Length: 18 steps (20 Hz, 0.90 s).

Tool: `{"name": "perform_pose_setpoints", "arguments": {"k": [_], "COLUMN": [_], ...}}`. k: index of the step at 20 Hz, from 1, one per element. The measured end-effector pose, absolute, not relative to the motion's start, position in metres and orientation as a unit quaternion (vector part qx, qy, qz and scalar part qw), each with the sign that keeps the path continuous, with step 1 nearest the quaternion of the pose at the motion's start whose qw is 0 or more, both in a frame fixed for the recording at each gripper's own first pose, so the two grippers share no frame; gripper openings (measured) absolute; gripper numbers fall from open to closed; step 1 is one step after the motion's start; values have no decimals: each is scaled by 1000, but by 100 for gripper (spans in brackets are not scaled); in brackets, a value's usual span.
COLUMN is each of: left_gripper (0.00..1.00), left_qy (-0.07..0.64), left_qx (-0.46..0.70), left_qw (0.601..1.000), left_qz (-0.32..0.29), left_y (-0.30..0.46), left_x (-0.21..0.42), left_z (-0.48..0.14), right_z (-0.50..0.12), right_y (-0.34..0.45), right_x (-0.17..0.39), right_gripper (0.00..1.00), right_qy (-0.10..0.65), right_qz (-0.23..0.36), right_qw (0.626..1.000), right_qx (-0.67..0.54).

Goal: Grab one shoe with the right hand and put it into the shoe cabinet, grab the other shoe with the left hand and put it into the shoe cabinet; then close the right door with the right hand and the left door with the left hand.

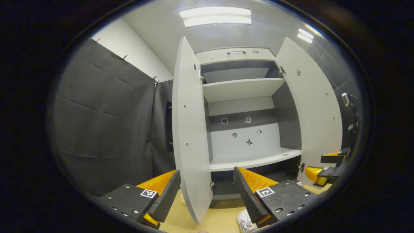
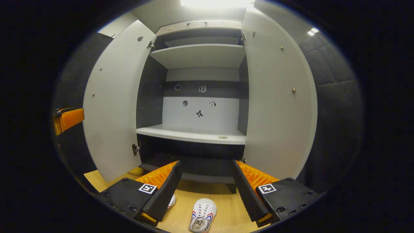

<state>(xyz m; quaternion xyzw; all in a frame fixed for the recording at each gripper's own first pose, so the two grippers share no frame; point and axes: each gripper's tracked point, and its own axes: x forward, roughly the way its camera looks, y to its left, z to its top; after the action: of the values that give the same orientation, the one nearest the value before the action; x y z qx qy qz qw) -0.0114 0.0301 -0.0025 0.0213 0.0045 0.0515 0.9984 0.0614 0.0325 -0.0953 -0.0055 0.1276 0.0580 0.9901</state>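
Both my grippers, left (image 1: pixel 207 194) and right (image 2: pixel 205 189), hang released, holding nothing. One shoe (image 2: pixel 202 219) lies bottom centre on the floor (image 2: pixel 226 207) before the open cabinet (image 2: pixel 194 134). Risk: clipping a door (image 2: pixel 278 106) going in.

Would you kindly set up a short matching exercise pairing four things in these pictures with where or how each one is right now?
Things:
1. white shoe
2. left door
3. right gripper
4. middle shelf

States:
A. swung open
B. bare, inside the cabinet
C. on the wooden floor in front of the cabinet
D. jaws open, holding nothing

Pairs: 1-C, 2-A, 3-D, 4-B
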Motion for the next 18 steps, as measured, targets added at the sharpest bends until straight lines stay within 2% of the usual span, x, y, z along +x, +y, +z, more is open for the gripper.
{"name": "perform_pose_setpoints", "arguments": {"k": [7,18], "left_gripper": [94,94], "left_qy": [14,40], "left_qx": [32,42], "left_qw": [996,990], "left_qz": [83,125], "left_y": [53,82], "left_x": [-27,-50], "left_z": [-7,-20], "right_z": [-181,-298], "right_y": [44,73], "right_x": [69,47], "right_gripper": [98,98], "right_qy": [234,387], "right_qz": [77,122], "right_qw": [969,914], "right_qx": [-10,-9]}}
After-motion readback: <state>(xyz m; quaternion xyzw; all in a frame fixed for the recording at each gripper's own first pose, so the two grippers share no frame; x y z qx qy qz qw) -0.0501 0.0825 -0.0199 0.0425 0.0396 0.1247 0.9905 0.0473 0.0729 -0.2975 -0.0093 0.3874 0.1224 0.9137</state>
